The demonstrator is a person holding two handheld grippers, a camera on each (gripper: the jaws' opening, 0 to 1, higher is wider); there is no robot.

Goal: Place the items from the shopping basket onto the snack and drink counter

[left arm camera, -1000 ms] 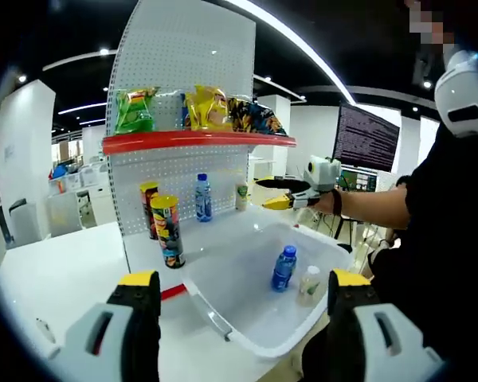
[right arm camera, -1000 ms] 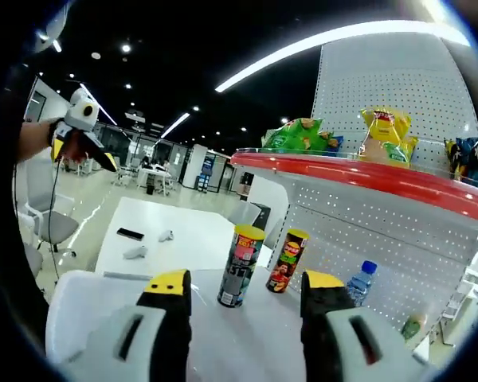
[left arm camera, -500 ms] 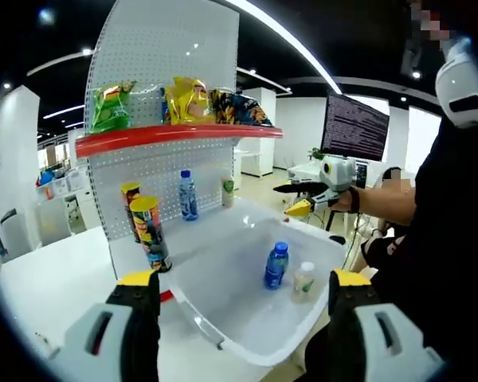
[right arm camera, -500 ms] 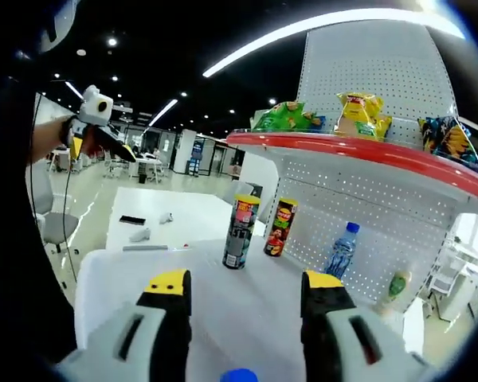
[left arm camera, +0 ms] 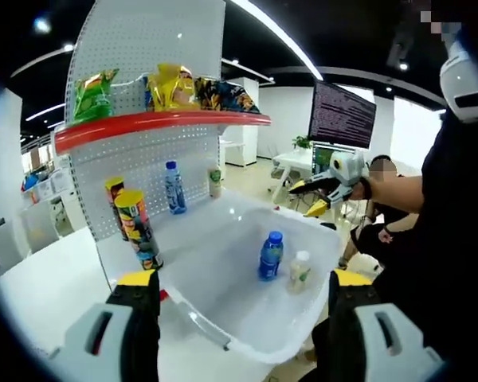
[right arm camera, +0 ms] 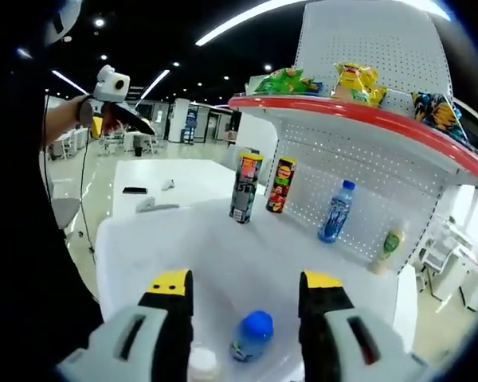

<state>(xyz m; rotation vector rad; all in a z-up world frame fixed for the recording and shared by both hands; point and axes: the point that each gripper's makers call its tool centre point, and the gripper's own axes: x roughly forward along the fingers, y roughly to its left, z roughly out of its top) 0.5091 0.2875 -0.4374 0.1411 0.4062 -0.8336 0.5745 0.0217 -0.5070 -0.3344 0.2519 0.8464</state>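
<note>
My left gripper (left arm camera: 237,301) and right gripper (right arm camera: 245,301) both have jaws spread, nothing between them. The shopping basket (left arm camera: 223,274), white, holds a blue-capped bottle (left arm camera: 270,256) and a white bottle (left arm camera: 299,270), upright, side by side; labels too small to read. In the right gripper view the white bottle (right arm camera: 201,364) is cut off at the bottom edge. On the counter (right arm camera: 295,231): two snack cans (right arm camera: 244,188), a blue bottle (right arm camera: 335,212), a small green bottle (right arm camera: 388,246). Chip bags (left arm camera: 175,86) sit on the red shelf (left arm camera: 155,125); print illegible. A monitor (left arm camera: 341,115) shows unreadable text.
</note>
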